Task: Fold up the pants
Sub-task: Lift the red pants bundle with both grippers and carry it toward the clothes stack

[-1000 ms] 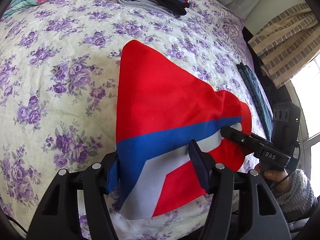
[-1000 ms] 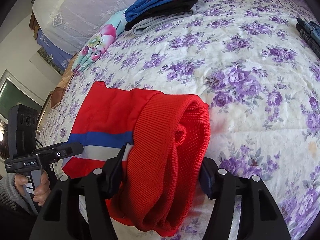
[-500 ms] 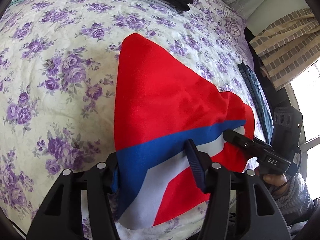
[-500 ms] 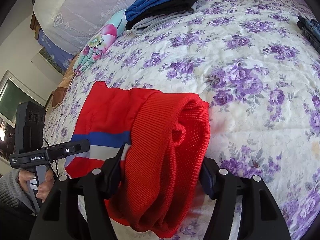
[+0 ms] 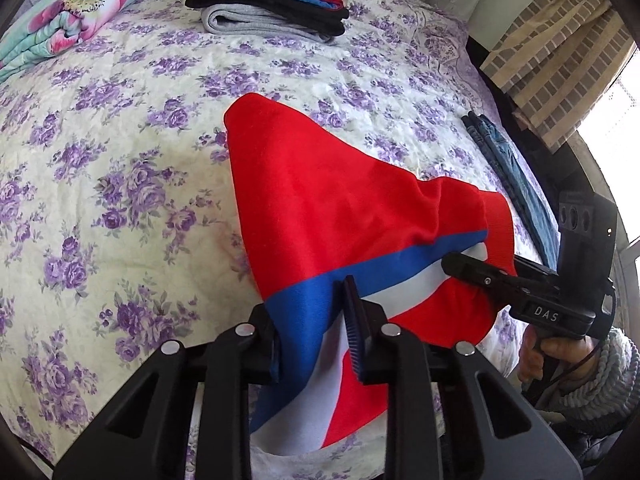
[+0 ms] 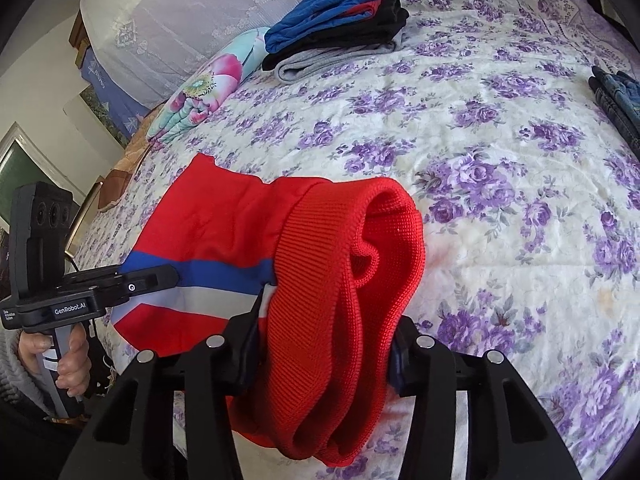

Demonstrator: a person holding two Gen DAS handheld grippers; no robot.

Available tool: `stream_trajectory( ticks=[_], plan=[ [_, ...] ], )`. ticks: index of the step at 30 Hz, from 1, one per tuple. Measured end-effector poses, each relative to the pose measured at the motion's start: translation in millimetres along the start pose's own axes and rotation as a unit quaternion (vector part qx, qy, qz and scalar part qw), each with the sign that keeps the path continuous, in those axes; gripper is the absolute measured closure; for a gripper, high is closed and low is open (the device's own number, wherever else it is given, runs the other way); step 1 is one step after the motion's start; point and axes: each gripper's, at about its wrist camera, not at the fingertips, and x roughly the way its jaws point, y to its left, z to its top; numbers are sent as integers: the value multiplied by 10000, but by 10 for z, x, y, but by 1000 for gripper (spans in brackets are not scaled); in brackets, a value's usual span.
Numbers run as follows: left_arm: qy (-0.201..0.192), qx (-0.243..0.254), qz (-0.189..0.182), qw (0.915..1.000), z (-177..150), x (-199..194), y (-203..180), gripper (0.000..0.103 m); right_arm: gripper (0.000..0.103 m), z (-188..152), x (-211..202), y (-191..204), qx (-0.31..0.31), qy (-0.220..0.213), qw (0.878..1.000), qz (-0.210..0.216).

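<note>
Red pants (image 5: pixel 332 208) with a blue and a white stripe lie partly on the flowered bed, their near end lifted. My left gripper (image 5: pixel 314 336) is shut on the pants at the striped edge. My right gripper (image 6: pixel 324 344) is shut on the bunched red ribbed waistband (image 6: pixel 344 264). In the left wrist view the right gripper (image 5: pixel 464 266) holds the cloth at the right. In the right wrist view the left gripper (image 6: pixel 160 278) holds it at the left. The far corner of the pants rests flat on the bed.
A stack of folded clothes (image 5: pixel 276 4) in blue, black and grey sits at the far side of the bed (image 5: pixel 100 160). A floral quilt (image 5: pixel 60 20) lies at the far left. Folded jeans (image 5: pixel 508 172) lie along the right edge. A curtain (image 5: pixel 560 52) hangs beyond.
Both grippers have lifted the near end of the pants a little and drawn it back. The left wrist view now takes in more of the far bed.
</note>
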Motion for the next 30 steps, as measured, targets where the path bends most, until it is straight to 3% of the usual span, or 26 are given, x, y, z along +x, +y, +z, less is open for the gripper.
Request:
stream_trajectory(
  ticks=[10,17,30],
  plan=[
    [143,-480,-231,9985,-34,169,172,73,56,-58,71,-13,117,-4,9999,-48],
    [-75,15,-116,9999,0,-5,-17,86,61,-62,-13,41,44,-116,9998,-150],
    [-441,413,-315,9977,262,-413,-313,87,64,95,-563,216,-95,-739,9969,-271]
  ],
)
